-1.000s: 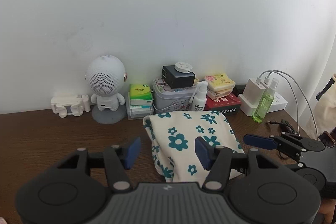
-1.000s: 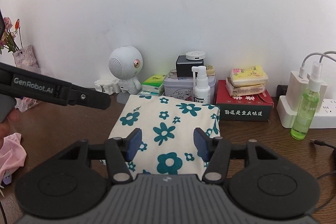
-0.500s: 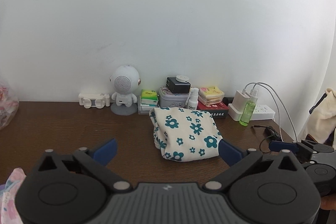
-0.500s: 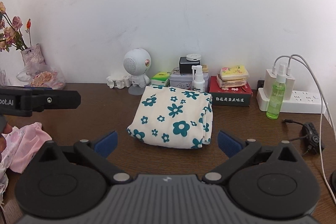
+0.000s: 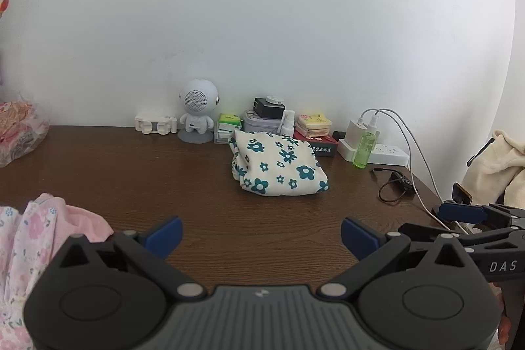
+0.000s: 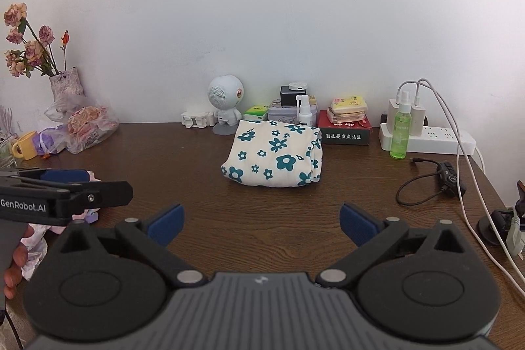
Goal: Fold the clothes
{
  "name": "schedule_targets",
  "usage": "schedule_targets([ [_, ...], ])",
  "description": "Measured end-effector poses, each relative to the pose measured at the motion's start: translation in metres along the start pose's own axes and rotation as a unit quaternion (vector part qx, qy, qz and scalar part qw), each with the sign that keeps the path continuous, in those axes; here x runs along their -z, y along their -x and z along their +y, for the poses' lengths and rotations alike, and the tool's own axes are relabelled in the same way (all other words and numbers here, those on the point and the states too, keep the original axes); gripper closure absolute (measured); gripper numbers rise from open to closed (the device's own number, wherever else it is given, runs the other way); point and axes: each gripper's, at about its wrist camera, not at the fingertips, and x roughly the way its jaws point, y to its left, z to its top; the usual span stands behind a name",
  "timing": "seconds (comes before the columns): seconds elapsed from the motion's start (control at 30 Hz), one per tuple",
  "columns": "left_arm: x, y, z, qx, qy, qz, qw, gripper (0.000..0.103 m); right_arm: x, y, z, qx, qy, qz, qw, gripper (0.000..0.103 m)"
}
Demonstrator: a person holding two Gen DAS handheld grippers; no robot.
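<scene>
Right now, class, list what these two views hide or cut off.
- Pink floral garment: left wrist view, cut by the frame edge and the left gripper.
- Folded cream cloth with teal flowers: underside and inner layers hidden.
- Small white spray bottle: label too small.

Folded garment (image 6: 274, 158) on table (image 6: 170, 159), before speaker (image 6: 225, 102) and boxes (image 6: 344, 130).

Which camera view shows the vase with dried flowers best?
The right wrist view: the vase with dried flowers stands whole at the table's far left corner. The left wrist view shows only a small reddish bit at its left edge.
</scene>
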Motion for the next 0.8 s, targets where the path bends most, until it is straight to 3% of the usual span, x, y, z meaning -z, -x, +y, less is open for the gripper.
schedule_targets([
  [0.3, 0.039, 0.054, -0.023, 0.008, -0.019, -0.012, 0.9997, 0.0, 0.04, 0.051, 0.015, -0.023, -0.02, -0.009, 0.999, 0.0],
  [0.6, 0.088, 0.106, -0.033, -0.016, -0.022, -0.024, 0.9993, 0.0, 0.083, 0.113, 0.045, -0.035, 0.013, -0.025, 0.999, 0.0],
  [0.8, 0.124, 0.137, -0.034, -0.014, -0.021, -0.036, 0.999, 0.0, 0.121, 0.147, 0.054, -0.049, -0.003, -0.033, 0.998, 0.0],
])
